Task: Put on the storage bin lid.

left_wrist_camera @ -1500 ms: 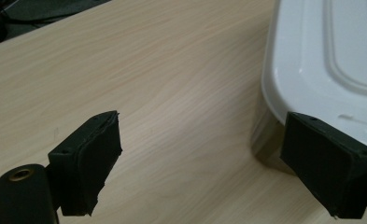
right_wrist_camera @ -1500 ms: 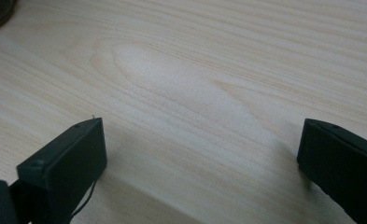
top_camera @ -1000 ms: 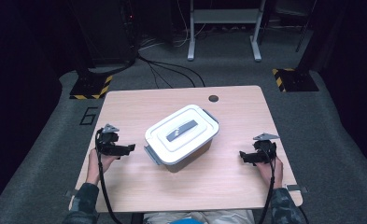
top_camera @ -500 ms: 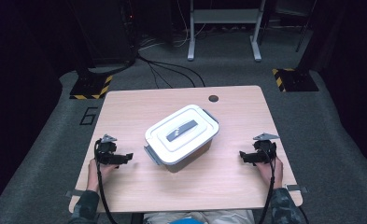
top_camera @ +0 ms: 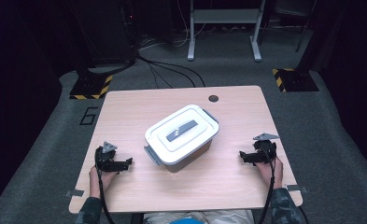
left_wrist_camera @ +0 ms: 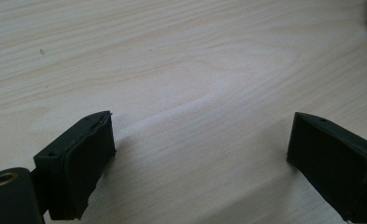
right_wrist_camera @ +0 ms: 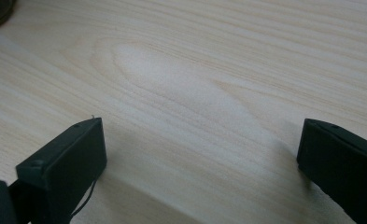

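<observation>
A single legible mark: the numeral 6 (top_camera: 88,115), outlined in black on the grey carpet (top_camera: 55,140) just off the far left corner of the wooden table (top_camera: 181,100); nothing else readable.

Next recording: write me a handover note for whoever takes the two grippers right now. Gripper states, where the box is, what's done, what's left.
Left gripper: open, nothing between the jaws, low over the table left of the box.
Right gripper: open, empty, low over the table on the box's right.
Box: mid-table, turned at an angle, white lid on, side latch facing the left gripper.
Done: nothing visible on the box.
Left: probably approach and handle the box or its lid.
</observation>
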`<action>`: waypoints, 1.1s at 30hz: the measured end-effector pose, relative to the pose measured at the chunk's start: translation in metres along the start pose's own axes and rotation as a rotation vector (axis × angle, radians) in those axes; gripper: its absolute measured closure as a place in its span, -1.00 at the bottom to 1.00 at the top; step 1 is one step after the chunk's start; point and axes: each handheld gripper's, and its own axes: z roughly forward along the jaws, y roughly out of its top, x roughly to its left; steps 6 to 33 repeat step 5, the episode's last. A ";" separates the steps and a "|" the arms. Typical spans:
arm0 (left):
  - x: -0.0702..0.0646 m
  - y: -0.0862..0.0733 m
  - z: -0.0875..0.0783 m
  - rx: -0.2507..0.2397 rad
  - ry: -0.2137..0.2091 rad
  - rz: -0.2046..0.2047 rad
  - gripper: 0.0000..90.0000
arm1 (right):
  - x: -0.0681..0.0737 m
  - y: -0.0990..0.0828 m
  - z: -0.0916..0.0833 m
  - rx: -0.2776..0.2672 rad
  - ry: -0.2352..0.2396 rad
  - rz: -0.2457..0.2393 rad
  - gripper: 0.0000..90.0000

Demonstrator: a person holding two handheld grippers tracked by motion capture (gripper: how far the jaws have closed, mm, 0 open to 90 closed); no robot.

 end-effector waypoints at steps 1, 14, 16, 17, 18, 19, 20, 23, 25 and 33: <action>0.000 0.000 0.000 0.000 0.000 0.000 -0.84 | 0.000 0.000 0.000 0.000 -0.003 -0.001 -0.98; 0.000 0.000 0.000 0.000 0.001 -0.001 -0.84 | 0.000 0.000 0.000 0.001 -0.003 -0.002 -0.98; 0.000 0.000 0.000 0.000 0.001 -0.001 -0.84 | 0.000 0.000 0.000 0.001 -0.003 -0.002 -0.98; 0.000 0.000 0.000 0.000 0.001 -0.001 -0.84 | 0.000 0.000 0.000 0.001 -0.003 -0.002 -0.98; 0.000 0.000 0.000 0.000 0.001 -0.001 -0.84 | 0.000 0.000 0.000 0.001 -0.003 -0.002 -0.98; 0.000 0.000 0.000 0.000 0.001 -0.001 -0.84 | 0.000 0.000 0.000 0.001 -0.003 -0.002 -0.98; 0.000 0.000 0.000 0.000 0.001 -0.001 -0.84 | 0.000 0.000 0.000 0.001 -0.003 -0.002 -0.98; 0.000 0.000 0.000 0.000 0.001 -0.001 -0.84 | 0.000 0.000 0.000 0.001 -0.003 -0.002 -0.98; 0.000 0.000 0.000 0.000 0.001 -0.001 -0.84 | 0.000 0.000 0.000 0.001 -0.003 -0.002 -0.98; 0.000 0.000 0.000 0.000 0.001 -0.001 -0.84 | 0.000 0.000 0.000 0.001 -0.003 -0.002 -0.98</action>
